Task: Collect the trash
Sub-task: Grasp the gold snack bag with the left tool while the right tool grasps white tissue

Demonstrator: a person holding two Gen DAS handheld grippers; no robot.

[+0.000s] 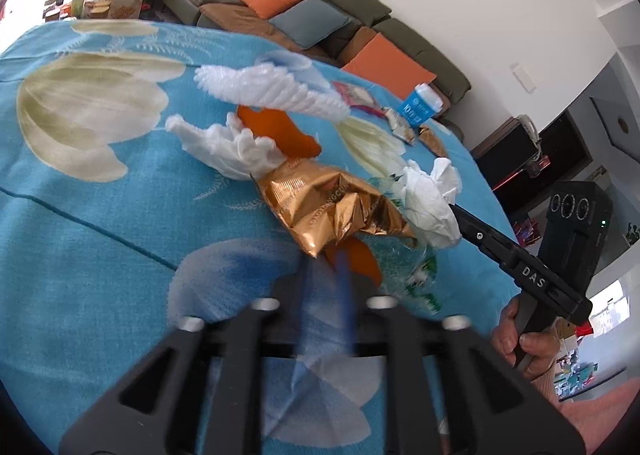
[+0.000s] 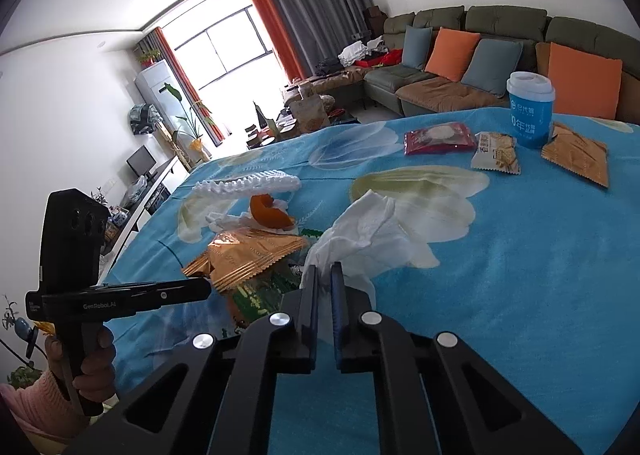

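A pile of trash lies on the blue flowered cloth [image 2: 520,275]: a crumpled gold wrapper [image 1: 328,207] [image 2: 248,255], orange peel [image 1: 280,131] [image 2: 268,211], white foam netting [image 1: 272,91] [image 2: 248,185], a clear green-printed wrapper [image 1: 420,275] and a white tissue [image 1: 428,195] [image 2: 360,231]. My right gripper [image 2: 325,271] [image 1: 454,209] is shut on the tissue's near edge. My left gripper [image 1: 320,267] [image 2: 210,286] is at the gold wrapper's lower corner. Its blurred fingers stand a little apart, and no pad visibly presses on the wrapper.
Farther back on the cloth stand a blue paper cup [image 2: 530,115], a red snack packet [image 2: 438,137], a cracker packet [image 2: 496,153] and a brown packet [image 2: 576,155]. A sofa [image 2: 440,83] with orange and blue cushions runs behind the table. A hand holds each gripper's handle.
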